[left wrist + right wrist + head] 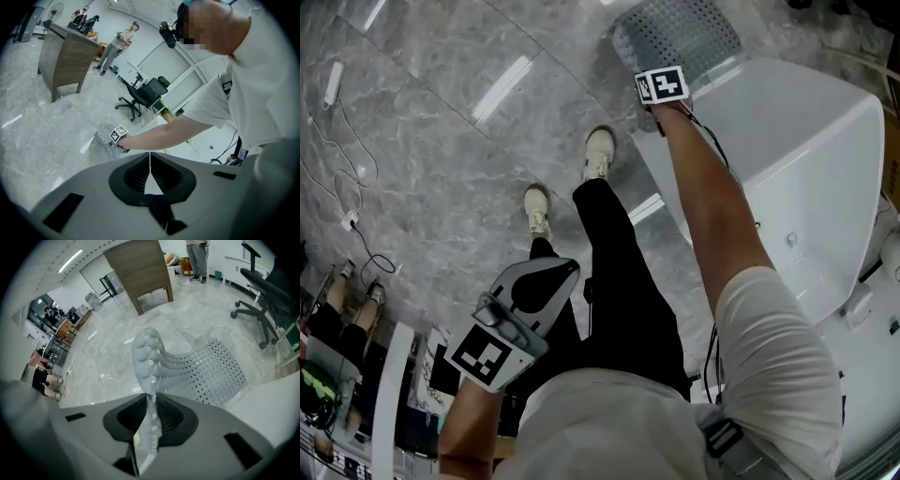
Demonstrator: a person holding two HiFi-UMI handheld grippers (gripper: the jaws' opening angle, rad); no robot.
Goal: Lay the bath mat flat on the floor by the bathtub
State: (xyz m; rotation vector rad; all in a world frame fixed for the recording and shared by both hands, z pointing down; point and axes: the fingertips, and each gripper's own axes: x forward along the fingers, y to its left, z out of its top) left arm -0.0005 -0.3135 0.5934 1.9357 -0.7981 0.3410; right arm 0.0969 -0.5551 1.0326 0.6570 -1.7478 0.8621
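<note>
The bath mat [206, 371], grey, perforated and studded with suction cups, lies at the far end of the bathtub [806, 159]. Its far portion appears to rest on the floor [459, 141], and its near edge is lifted. The right gripper [151, 416] is clamped on that folded near edge. From the jaws, the mat's long axis runs ahead and rightward. We judge that lowering and spreading it falls to the extended right arm. The left gripper [150, 174] hangs well apart, beside the person's leg, with its jaws together on nothing. The person's shoes [598, 152] stand near the tub's side. An office chair [265, 301] stands beyond the mat.
</note>
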